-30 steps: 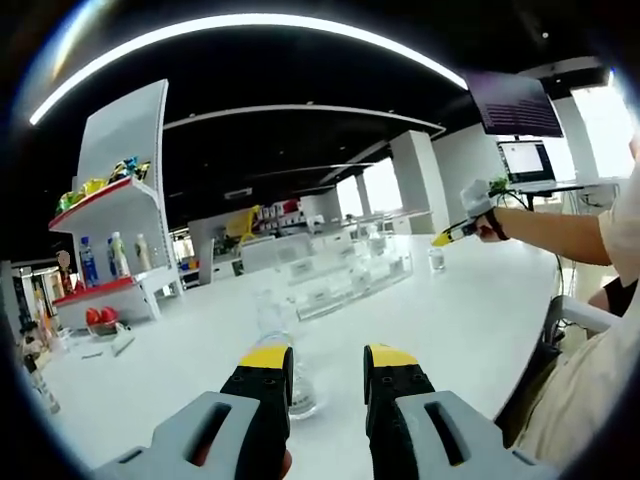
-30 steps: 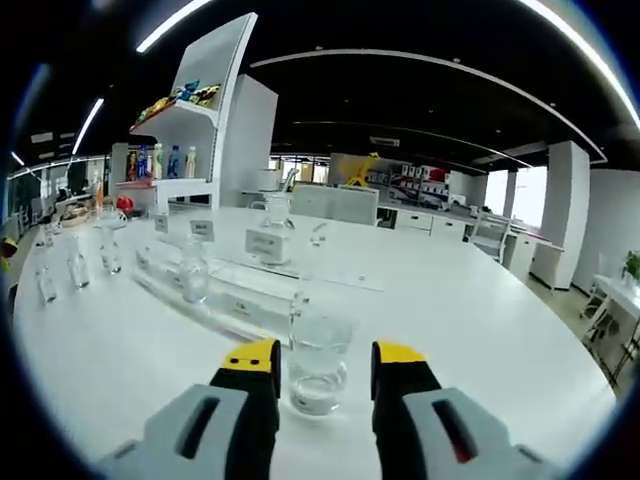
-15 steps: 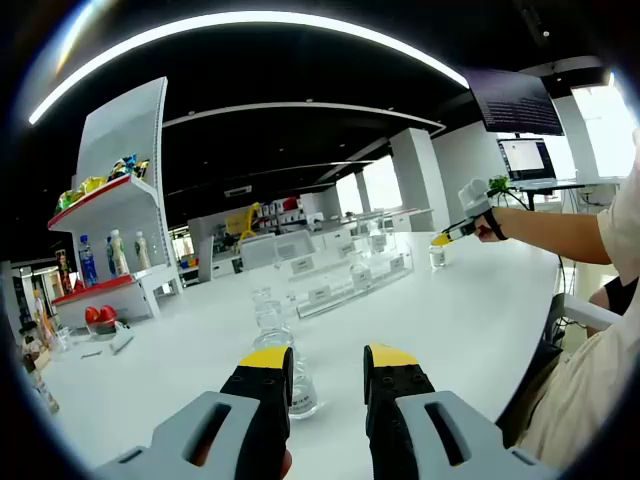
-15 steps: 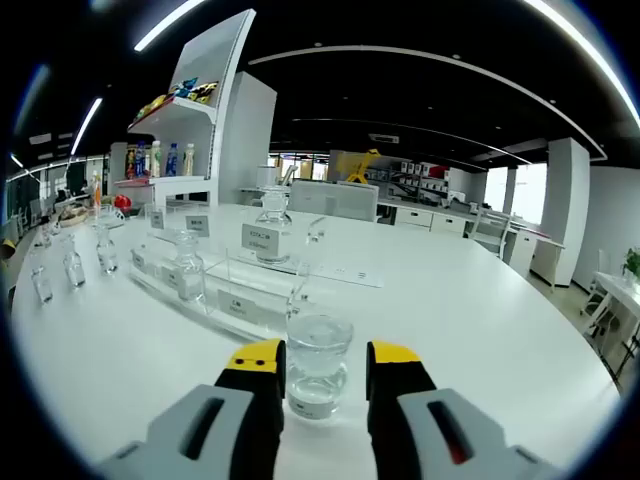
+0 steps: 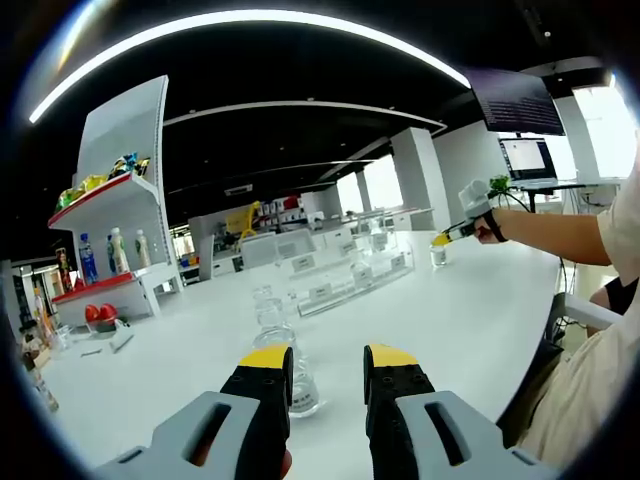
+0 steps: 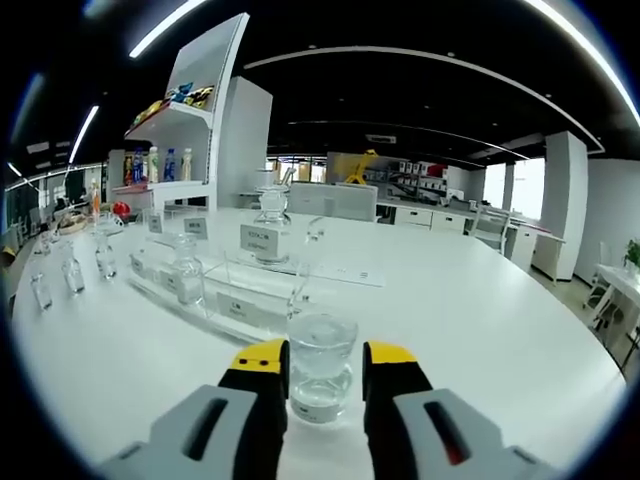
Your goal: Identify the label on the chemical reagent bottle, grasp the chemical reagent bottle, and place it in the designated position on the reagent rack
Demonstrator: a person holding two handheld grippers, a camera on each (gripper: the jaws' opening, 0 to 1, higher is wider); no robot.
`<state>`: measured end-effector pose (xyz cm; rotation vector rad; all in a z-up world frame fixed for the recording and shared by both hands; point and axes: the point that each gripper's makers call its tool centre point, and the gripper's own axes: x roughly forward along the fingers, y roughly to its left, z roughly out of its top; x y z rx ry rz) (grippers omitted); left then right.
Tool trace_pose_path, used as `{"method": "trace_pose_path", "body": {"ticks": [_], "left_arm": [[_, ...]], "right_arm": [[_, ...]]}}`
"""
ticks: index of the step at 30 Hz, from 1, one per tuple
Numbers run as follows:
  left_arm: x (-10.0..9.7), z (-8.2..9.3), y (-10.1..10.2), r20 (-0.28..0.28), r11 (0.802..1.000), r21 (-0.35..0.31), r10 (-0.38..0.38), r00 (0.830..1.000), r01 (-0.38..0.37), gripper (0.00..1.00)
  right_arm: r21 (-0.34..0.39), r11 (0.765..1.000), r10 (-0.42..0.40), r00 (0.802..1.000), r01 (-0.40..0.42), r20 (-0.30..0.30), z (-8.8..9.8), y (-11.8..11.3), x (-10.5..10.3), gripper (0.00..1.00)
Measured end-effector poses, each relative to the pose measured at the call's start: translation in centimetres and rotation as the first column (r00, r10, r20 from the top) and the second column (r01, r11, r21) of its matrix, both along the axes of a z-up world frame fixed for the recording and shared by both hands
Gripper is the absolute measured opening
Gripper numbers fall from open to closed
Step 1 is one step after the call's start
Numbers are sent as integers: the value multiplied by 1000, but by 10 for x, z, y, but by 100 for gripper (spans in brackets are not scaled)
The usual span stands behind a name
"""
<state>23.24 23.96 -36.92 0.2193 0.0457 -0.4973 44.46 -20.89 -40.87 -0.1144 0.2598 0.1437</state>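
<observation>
white lab table (image 6: 520, 330), clear acrylic reagent rack (image 6: 240, 290) just ahead

my right gripper (image 6: 325, 362) pinches the clear glass reagent bottle (image 6: 321, 365); next lift it rackward. left gripper (image 5: 327, 363) apart.

There are two grippers: the left gripper (image 5: 327, 372) and the right gripper (image 6: 325, 368). One clear rack (image 6: 235, 290) sits in the middle of the right gripper view. I count six small glass bottles (image 6: 322, 365) there. One tall shelf (image 6: 190, 130) stands at the upper left, with three drink bottles (image 6: 171, 164) on it.
</observation>
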Motion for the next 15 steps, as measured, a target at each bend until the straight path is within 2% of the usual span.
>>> {"method": "trace_pose_path", "body": {"ticks": [15], "left_arm": [[-2,0,0,1,1000,0,1,1000,-1,29]], "right_arm": [[15,1000,-4,1000,4,15,0,3,-2,25]]}}
